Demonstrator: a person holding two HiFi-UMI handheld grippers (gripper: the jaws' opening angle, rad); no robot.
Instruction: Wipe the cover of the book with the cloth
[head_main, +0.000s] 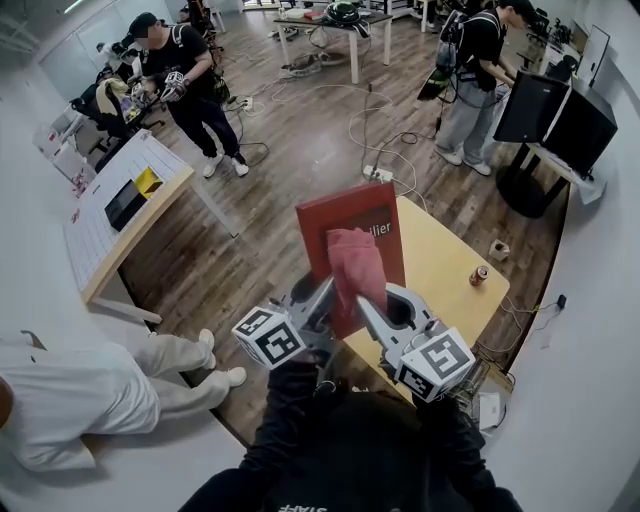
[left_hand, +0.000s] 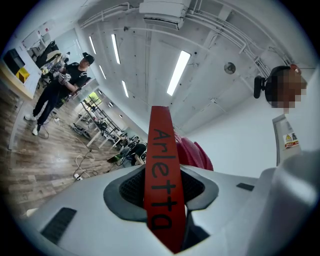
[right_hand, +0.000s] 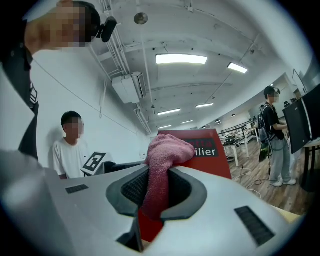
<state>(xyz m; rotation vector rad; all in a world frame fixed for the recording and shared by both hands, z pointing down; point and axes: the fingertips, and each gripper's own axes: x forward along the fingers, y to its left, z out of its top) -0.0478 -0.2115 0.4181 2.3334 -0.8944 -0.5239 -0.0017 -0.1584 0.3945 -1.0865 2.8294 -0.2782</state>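
A red book (head_main: 350, 222) is held upright in the air by the edge of a wooden table (head_main: 455, 275), its spine edge clamped between the jaws of the left gripper (left_hand: 162, 192). The right gripper (right_hand: 155, 192) pinches a pink cloth (right_hand: 167, 150), whose bunched end rests against the book's front cover.

The left gripper (left_hand: 162, 192) is pinching the red book (left_hand: 160, 137) edge-on between its jaws, with black lettering "Arletta" running along that edge. A pink cloth (left_hand: 196, 156) is showing just behind the book on its right. A person (left_hand: 62, 90) in black is standing far off at the left.
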